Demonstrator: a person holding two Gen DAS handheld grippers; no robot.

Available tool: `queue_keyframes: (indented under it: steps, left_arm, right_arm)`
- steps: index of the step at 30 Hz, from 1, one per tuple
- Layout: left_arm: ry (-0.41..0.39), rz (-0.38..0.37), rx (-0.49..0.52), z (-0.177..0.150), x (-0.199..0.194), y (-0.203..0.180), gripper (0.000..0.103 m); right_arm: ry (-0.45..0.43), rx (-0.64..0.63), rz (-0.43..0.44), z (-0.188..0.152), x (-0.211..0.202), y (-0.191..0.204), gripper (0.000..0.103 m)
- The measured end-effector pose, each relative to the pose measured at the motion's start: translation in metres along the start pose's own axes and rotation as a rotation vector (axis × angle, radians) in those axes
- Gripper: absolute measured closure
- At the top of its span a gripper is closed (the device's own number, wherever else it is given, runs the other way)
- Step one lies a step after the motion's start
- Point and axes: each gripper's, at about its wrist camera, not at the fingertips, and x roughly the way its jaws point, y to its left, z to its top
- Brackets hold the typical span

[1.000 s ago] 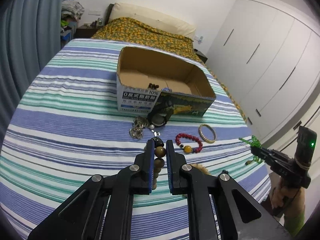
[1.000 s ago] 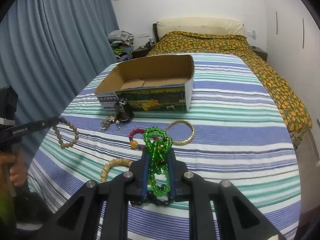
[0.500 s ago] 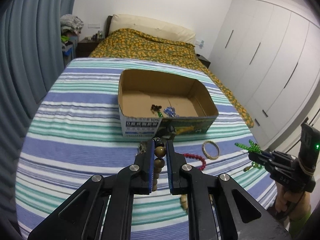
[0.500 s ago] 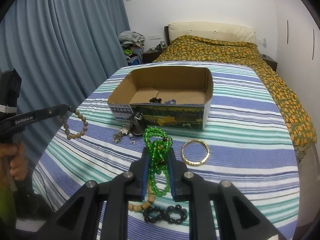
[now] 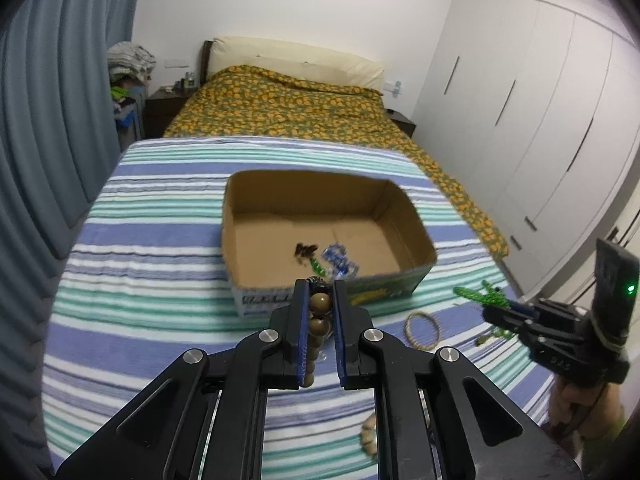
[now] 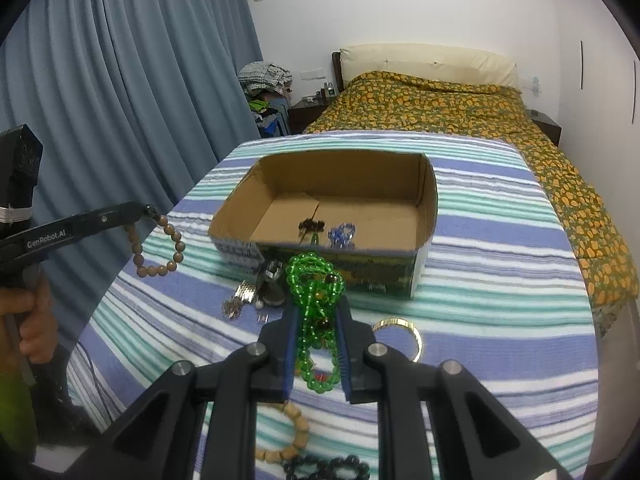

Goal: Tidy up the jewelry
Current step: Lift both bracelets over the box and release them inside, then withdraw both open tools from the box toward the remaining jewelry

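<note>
1. Our left gripper [image 5: 320,300]: jaws clamped on a brown wooden bead bracelet [image 6: 158,246], which hangs above the striped bench [image 5: 160,320].
2. Our right gripper [image 6: 316,320]: jaws narrow, pinching a tangled green glass bead strand [image 6: 314,280].
3. Open brown cardboard box [image 5: 260,216] sits just ahead; small dark and blue pieces lie inside.
4. On the striped cloth near the box: thin gold bangle [image 5: 420,329], silver watch [image 6: 256,292], tan bead bracelet [image 6: 288,436], black bead bracelet [image 6: 328,468].

Brown cardboard box [image 6: 427,216], green bead strand [image 6: 316,300], blue-green-white striped cloth [image 5: 152,208] (bedspread [image 6: 460,108] orange-flowered), grey-blue curtain [image 6: 120,100].
</note>
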Motion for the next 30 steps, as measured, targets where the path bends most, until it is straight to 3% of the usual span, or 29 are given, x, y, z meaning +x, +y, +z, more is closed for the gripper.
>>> queue_keyframes:
  steps: [8, 14, 23, 30]
  left_arm:
    - [0.004, -0.018, -0.003, 0.057, 0.032, 0.007, 0.093]
    - [0.066, -0.027, -0.016, 0.085, 0.085, 0.019, 0.093]
    - [0.182, 0.023, -0.039, 0.091, 0.176, 0.031, 0.093]
    - [0.229, 0.064, -0.023, 0.081, 0.209, 0.028, 0.093]
  right_arm:
    - [-0.007, 0.019, 0.011, 0.05, 0.026, -0.014, 0.086]
    - [0.048, 0.017, -0.016, 0.093, 0.073, -0.02, 0.086]
    - [0.184, 0.045, -0.081, 0.13, 0.171, -0.044, 0.086]
    - [0.242, 0.002, -0.151, 0.135, 0.214, -0.049, 0.084]
